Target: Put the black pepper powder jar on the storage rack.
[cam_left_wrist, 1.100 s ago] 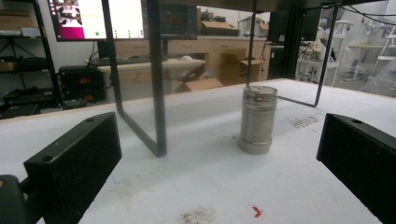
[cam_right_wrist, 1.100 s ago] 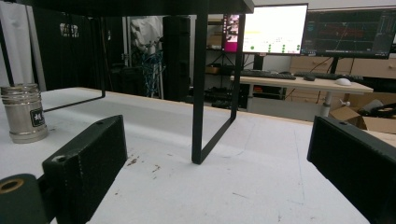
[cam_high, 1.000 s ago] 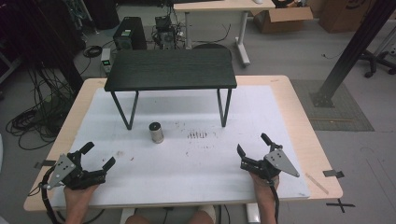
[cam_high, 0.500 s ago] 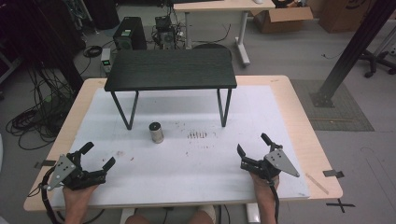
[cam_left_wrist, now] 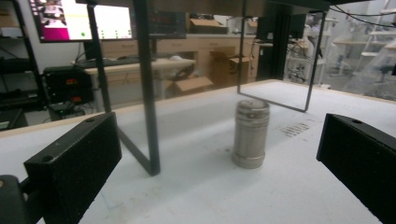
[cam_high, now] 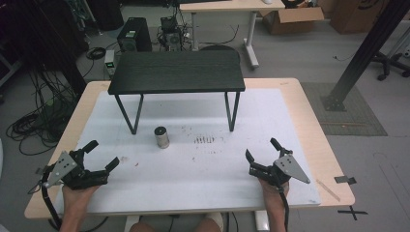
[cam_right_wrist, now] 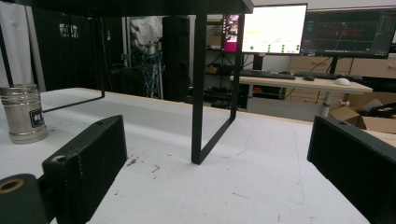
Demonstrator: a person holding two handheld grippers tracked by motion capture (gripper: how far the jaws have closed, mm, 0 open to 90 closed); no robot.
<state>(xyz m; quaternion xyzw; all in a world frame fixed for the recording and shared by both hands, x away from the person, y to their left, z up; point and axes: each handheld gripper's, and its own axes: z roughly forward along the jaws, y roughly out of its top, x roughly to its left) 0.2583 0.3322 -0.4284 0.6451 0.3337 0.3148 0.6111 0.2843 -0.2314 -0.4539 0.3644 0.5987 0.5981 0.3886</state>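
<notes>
— What's the biggest thing in front of you?

— Your counter [cam_high: 290,121] with its white sheet, and on its far half the black stand [cam_high: 177,71], a flat top on thin legs. Those legs are what stands between your grippers and the far side: in the left gripper view one leg [cam_left_wrist: 145,88] rises just left of the can; in the right gripper view another leg [cam_right_wrist: 199,84] stands straight ahead.

— And where is the can?

— The metal can [cam_high: 162,137] stands upright on the sheet, just in front of the stand's left legs, with dark smudges [cam_high: 203,140] to its right. It is nearer your left gripper [cam_high: 99,157] than your right gripper [cam_high: 263,153], and apart from both.

— The jaws?

— Both pairs are spread wide and grip nothing, low at the near edge.
</notes>
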